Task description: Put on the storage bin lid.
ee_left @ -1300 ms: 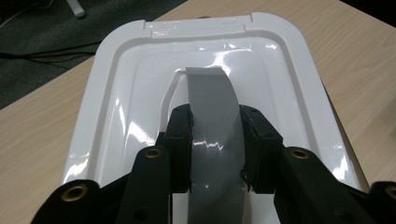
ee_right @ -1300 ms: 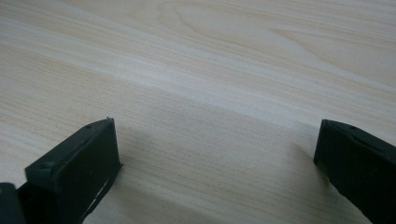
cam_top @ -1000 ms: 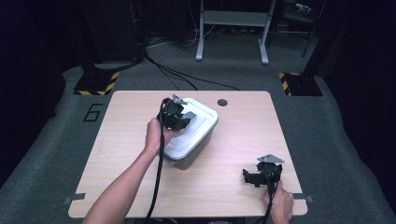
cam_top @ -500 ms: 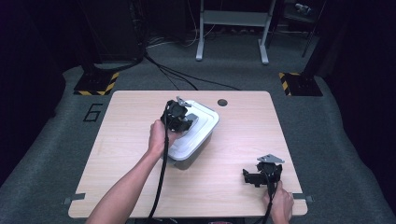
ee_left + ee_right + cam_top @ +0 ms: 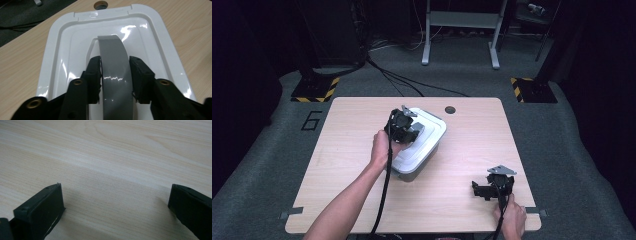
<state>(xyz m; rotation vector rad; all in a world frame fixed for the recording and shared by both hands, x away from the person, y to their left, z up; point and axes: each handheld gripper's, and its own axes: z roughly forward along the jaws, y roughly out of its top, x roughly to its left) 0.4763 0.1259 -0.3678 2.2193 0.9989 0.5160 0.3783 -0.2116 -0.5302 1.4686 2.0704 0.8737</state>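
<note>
A grey storage box with a white lid (image 5: 430, 134) sits near the middle of the wooden table (image 5: 352, 130). My left gripper (image 5: 411, 131) rests on top of the lid (image 5: 62, 50), its jaws on either side of the grey arched handle (image 5: 112, 55). The left gripper (image 5: 115, 75) has just been opening its jaws, and the pads now stand a hair off the handle's sides. My right gripper (image 5: 480, 190) lies low at the table's front right, held by a hand. In its own view the right gripper (image 5: 115, 195) stands wide open over bare wood.
A round cable hole (image 5: 450, 109) lies in the table just beyond the box, also visible past the lid's far edge (image 5: 100, 4). Dark floor with cables and metal stand legs (image 5: 459, 30) surrounds the table.
</note>
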